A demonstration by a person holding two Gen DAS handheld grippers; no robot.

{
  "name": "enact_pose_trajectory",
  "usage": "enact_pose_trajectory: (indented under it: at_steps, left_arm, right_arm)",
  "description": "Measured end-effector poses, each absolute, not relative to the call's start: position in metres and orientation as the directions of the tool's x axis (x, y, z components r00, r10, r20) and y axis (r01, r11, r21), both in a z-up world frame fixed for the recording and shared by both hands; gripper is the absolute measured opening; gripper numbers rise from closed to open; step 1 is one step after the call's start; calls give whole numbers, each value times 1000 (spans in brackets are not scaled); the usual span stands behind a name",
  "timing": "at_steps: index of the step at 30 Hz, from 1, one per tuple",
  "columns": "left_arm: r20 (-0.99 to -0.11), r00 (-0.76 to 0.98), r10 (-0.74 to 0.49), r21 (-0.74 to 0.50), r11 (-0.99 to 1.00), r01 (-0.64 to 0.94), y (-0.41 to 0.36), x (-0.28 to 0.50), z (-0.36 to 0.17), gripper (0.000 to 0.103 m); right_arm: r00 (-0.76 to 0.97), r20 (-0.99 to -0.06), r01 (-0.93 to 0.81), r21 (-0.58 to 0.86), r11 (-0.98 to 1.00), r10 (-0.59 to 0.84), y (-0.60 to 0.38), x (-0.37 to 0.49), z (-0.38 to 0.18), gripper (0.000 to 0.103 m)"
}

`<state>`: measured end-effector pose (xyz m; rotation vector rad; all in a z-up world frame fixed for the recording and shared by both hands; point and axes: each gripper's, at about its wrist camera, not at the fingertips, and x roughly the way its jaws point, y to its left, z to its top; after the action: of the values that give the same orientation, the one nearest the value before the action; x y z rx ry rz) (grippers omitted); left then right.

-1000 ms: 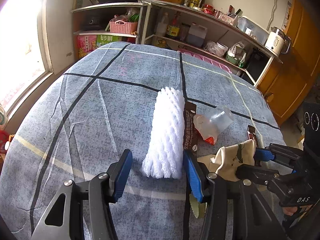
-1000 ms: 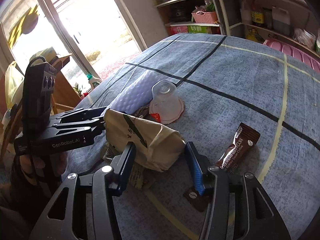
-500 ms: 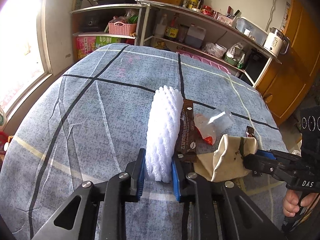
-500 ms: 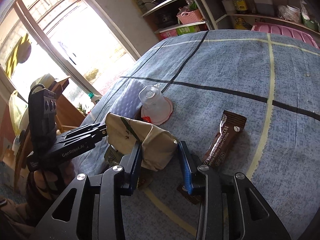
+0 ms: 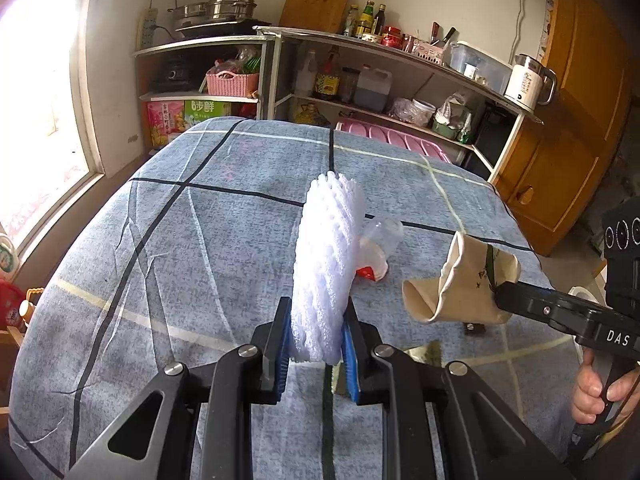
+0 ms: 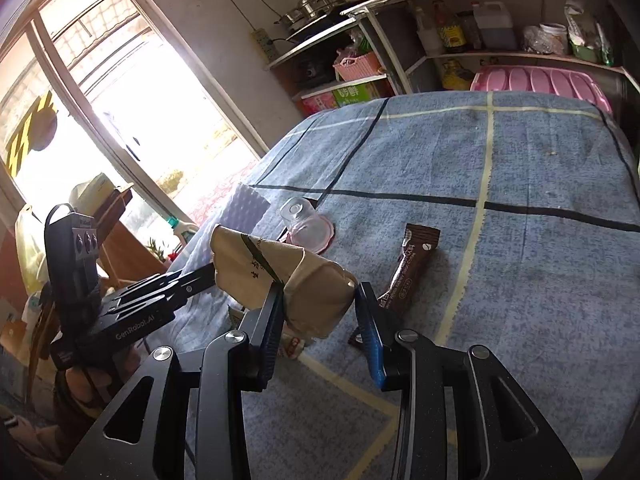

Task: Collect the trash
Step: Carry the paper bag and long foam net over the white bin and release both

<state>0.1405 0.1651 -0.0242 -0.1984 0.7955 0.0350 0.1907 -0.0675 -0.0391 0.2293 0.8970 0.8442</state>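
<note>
- Gripping one piece of trash apiece, both claws are loaded; my guess is the next move carries these off and then returns for what is left on the bench (image 5: 168, 240), which wears a blue-grey cloth with dark and pale stripes.
- The left claw (image 5: 316, 344) is squeezed nearly closed on the near end of a white foam net sleeve (image 5: 328, 256); the sleeve's long axis runs straight ahead, in line with the claw, its far end raised off the cloth.
- The right claw (image 6: 318, 304) is partly closed on a crumpled beige paper cup (image 6: 288, 276), pads pressing its sides; the cup lies crosswise, mouth toward the left claw, clear of the cloth.
- Left on the bench: a clear plastic cup (image 6: 300, 220) tipped upside down on its pinkish lid, ahead of both claws and just right of the sleeve in the left view.
- A brown coffee-stick sachet (image 6: 408, 268) lies just right of the right claw, long axis pointing away from it, so the right hand looks nearer.
- A small dark scrap (image 6: 358, 338) lies just beneath the right claw.
</note>
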Motion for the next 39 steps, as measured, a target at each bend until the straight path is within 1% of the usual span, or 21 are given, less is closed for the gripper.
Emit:
enact_pose_trajectory:
  at_steps: [11,22,39]
  left_arm:
    - [-677,729,-98,-162,987,-17,117,115,1,23]
    - [-649,742,-165,-144,985,93,64,106,22,23]
    - [-638,703,-314,-122,943,310,-52,98,30,23]
  right_arm:
    - [436,-573,-491,494,717,694,-114,161,-20,37]
    - [537,-542,-409,502,762,646,-171,133,-3,37]
    - [706,-522,-232,469,852,479,-279,83,12,37]
